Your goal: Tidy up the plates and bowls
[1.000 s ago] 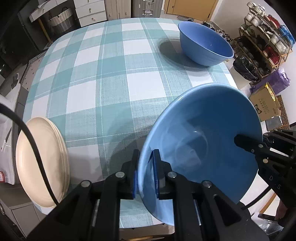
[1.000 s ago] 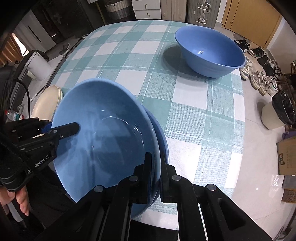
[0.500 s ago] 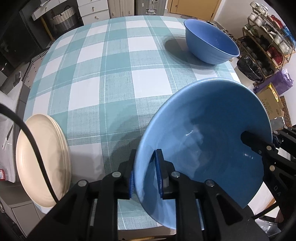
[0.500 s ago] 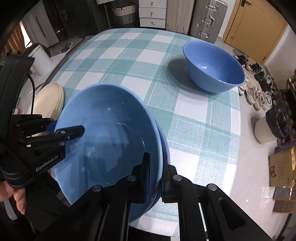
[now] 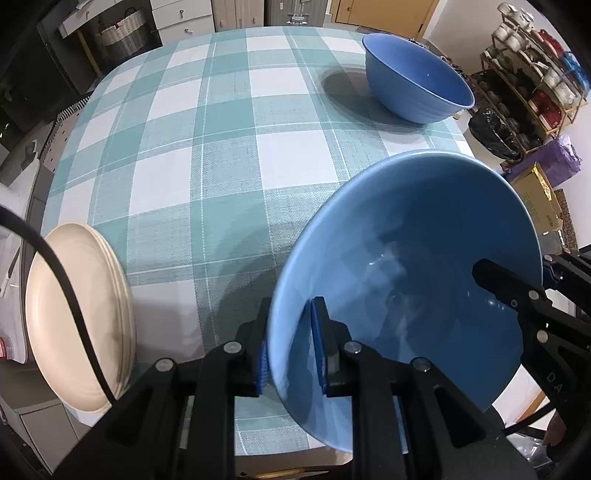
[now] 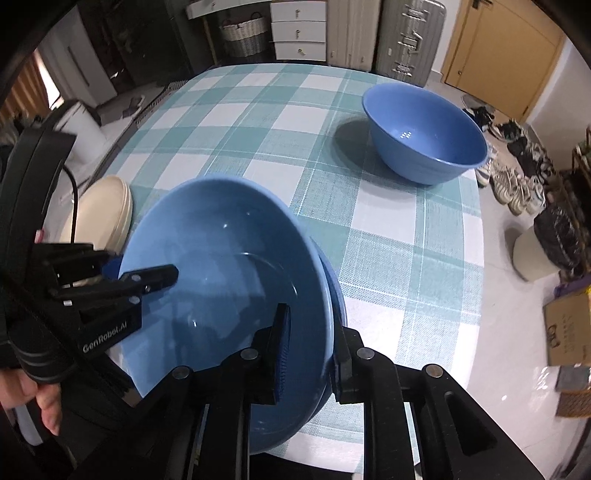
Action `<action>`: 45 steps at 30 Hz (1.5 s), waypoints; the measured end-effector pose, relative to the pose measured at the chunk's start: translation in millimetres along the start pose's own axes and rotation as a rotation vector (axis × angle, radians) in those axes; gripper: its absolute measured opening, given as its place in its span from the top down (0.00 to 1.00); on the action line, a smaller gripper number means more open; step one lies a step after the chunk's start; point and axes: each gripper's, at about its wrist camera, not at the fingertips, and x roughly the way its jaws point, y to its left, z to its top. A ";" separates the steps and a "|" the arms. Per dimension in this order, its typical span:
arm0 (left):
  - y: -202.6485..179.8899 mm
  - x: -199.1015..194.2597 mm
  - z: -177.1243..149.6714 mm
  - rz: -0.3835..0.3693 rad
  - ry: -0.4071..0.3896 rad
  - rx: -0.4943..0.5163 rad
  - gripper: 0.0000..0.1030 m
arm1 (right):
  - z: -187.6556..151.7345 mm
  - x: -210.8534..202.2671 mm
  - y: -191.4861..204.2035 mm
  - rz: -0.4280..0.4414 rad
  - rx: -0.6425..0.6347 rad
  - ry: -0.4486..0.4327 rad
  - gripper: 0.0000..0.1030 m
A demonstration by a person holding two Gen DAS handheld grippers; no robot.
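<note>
A blue bowl (image 5: 406,258) (image 6: 221,266) sits nested in a second blue bowl (image 6: 338,291) at the near edge of the checked table (image 5: 221,147). My left gripper (image 5: 290,356) (image 6: 144,271) straddles the top bowl's left rim, and a gap shows at its inner pad. My right gripper (image 6: 310,350) (image 5: 513,273) straddles the opposite rim. Its jaws are opening, with the rim between them and the inner pad clear of the wall. Another blue bowl (image 5: 417,88) (image 6: 424,136) stands alone at the far right. Cream plates (image 5: 74,314) (image 6: 107,210) are stacked at the near left.
The table's right edge drops to a floor with shoes (image 6: 517,184), a black bag (image 5: 495,136), a shelf rack (image 5: 535,74) and cardboard boxes (image 6: 569,328). Drawers and a wicker basket (image 6: 243,33) stand beyond the far edge. A person's hand (image 6: 22,398) holds the left gripper.
Both pairs of jaws have parted around the bowl's rim, the right one most recently. The right gripper has tilted a little, showing more of the room beyond the table.
</note>
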 end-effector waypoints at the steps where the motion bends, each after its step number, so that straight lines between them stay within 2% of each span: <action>1: -0.4 0.2 0.1 0.001 0.000 0.000 0.83 | -0.3 0.5 -1.7 0.004 0.010 -0.002 0.83; 8: -1.4 0.0 0.3 -0.012 0.002 -0.006 0.83 | -2.3 2.5 -11.0 0.032 0.073 -0.026 0.83; 12: -3.6 0.6 -1.1 -0.020 0.006 -0.004 0.83 | -4.0 -1.2 -19.8 0.039 0.124 -0.090 0.83; 15: -5.9 0.3 -1.7 -0.025 0.006 -0.003 0.83 | -6.2 -0.2 -21.7 0.038 0.122 -0.104 0.83; 20: -6.2 0.6 -0.8 -0.024 0.004 -0.008 0.83 | -6.2 -8.8 -13.9 -0.046 0.073 -0.157 0.80; 26: -5.0 0.4 -1.7 -0.026 0.005 -0.008 0.83 | -8.5 -16.3 -11.3 -0.090 0.050 -0.208 0.80; 29: -2.0 0.9 -1.9 -0.036 0.008 -0.019 0.81 | -11.2 -22.0 -11.3 -0.108 0.048 -0.243 0.74; 31: 2.2 0.5 -1.5 -0.030 0.002 -0.035 0.79 | -15.8 -28.1 -13.2 -0.099 0.059 -0.276 0.73; 33: 6.6 0.0 -1.2 -0.027 -0.005 -0.047 0.68 | -21.6 -35.2 -17.7 -0.070 0.086 -0.308 0.68; 35: 9.0 -0.9 -1.8 -0.029 -0.012 -0.055 0.63 | -26.0 -36.2 -22.8 -0.032 0.114 -0.307 0.67; 43: 4.9 -2.6 -6.8 -0.035 -0.016 -0.036 0.59 | -38.9 -18.7 -32.0 0.069 0.190 -0.241 0.68; 45: 2.7 -1.5 -7.7 -0.024 -0.013 -0.022 0.59 | -40.3 -13.3 -32.3 0.085 0.201 -0.229 0.71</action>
